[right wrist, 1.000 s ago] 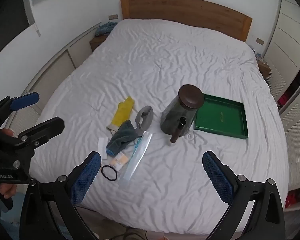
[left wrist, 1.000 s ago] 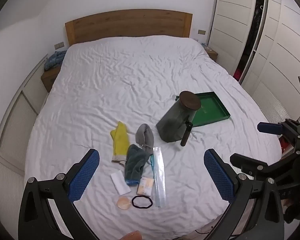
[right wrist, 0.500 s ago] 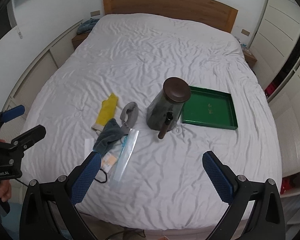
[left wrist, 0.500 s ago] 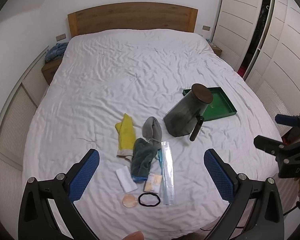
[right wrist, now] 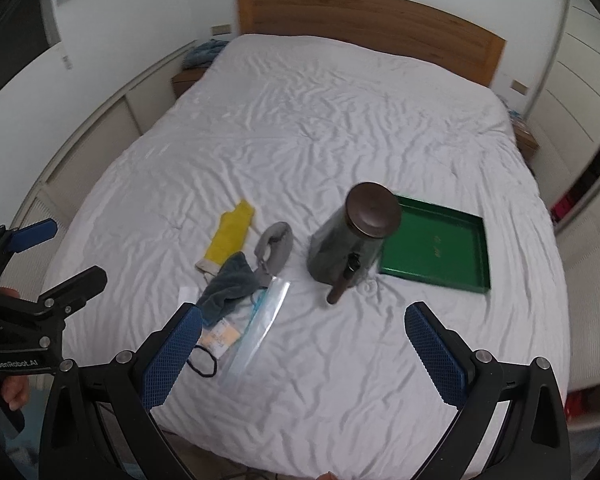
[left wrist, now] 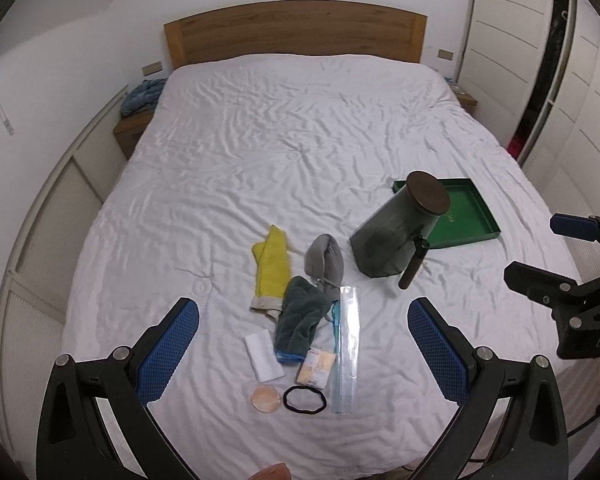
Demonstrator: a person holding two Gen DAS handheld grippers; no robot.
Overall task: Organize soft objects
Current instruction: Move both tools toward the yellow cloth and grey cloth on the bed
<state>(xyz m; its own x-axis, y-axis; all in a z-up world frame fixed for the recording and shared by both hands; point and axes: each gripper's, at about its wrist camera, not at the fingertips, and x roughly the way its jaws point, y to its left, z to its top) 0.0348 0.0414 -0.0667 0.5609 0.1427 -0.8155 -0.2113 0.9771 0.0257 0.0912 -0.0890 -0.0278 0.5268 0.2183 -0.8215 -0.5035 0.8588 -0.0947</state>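
White-sheeted bed (left wrist: 300, 128) with wooden headboard (left wrist: 296, 42). Green tray (right wrist: 436, 246) right of centre, dark lidded canister (right wrist: 352, 236) touching its near corner. Yellow cloth (left wrist: 271, 266), grey rolled cloth (left wrist: 326, 258), teal towel (left wrist: 300, 318) clustered mid-bed. Small flat packet, possibly wipes (left wrist: 317, 367), just beside towel. Left gripper (left wrist: 302, 354) and right gripper (right wrist: 302, 354) above bed, both spread wide, empty.
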